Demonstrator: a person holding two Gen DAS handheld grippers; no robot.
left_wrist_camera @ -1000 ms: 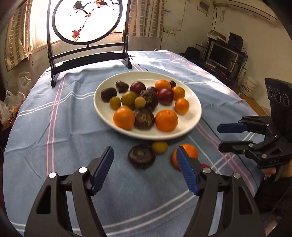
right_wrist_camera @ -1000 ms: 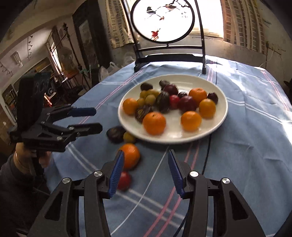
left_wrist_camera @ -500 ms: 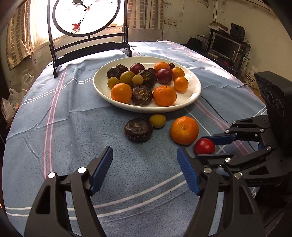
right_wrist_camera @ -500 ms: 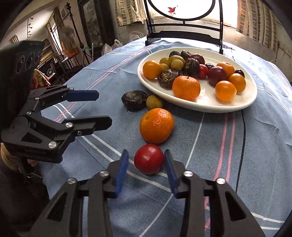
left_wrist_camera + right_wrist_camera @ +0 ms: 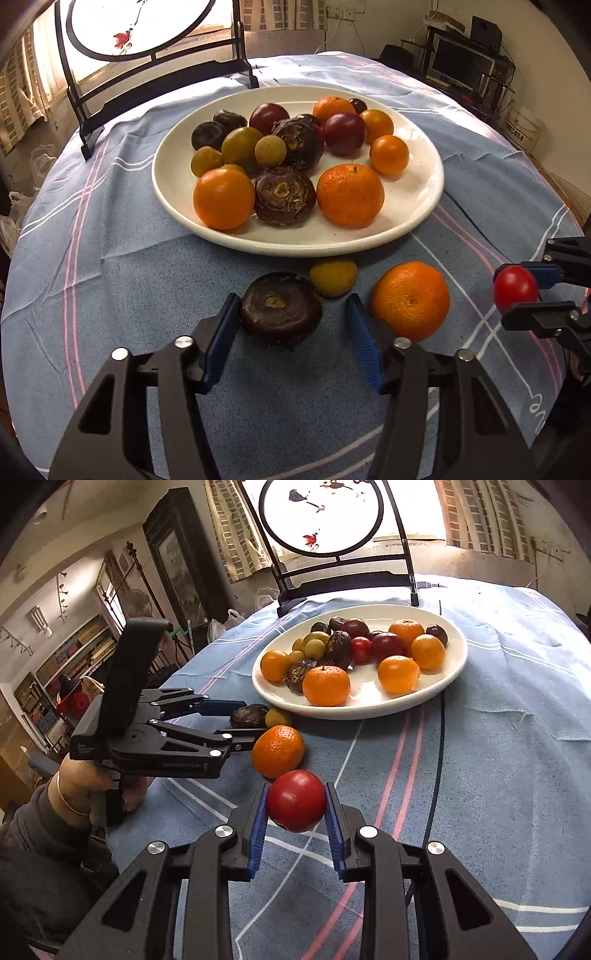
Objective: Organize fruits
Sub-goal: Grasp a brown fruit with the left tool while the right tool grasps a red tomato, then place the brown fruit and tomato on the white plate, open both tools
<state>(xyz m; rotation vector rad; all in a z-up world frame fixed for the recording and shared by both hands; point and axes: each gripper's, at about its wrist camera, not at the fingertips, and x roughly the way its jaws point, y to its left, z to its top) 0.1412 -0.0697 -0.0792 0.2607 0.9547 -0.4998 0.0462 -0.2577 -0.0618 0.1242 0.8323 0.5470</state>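
A blue cloth [image 5: 122, 280] with pink and white stripes covers the desk. At its far edge stands a round painted screen [image 5: 321, 513] in a black frame. A monitor [image 5: 461, 66] sits on a shelf, with a white bucket [image 5: 522, 127] nearby.

plate [image 5: 424, 206] sits mid-desk [image 5: 110, 295], heaped with fruit; toward the near edge lie a water chestnut [image 5: 280, 308], a small fruit [image 5: 332, 277] and a tangerine [image 5: 410, 299].
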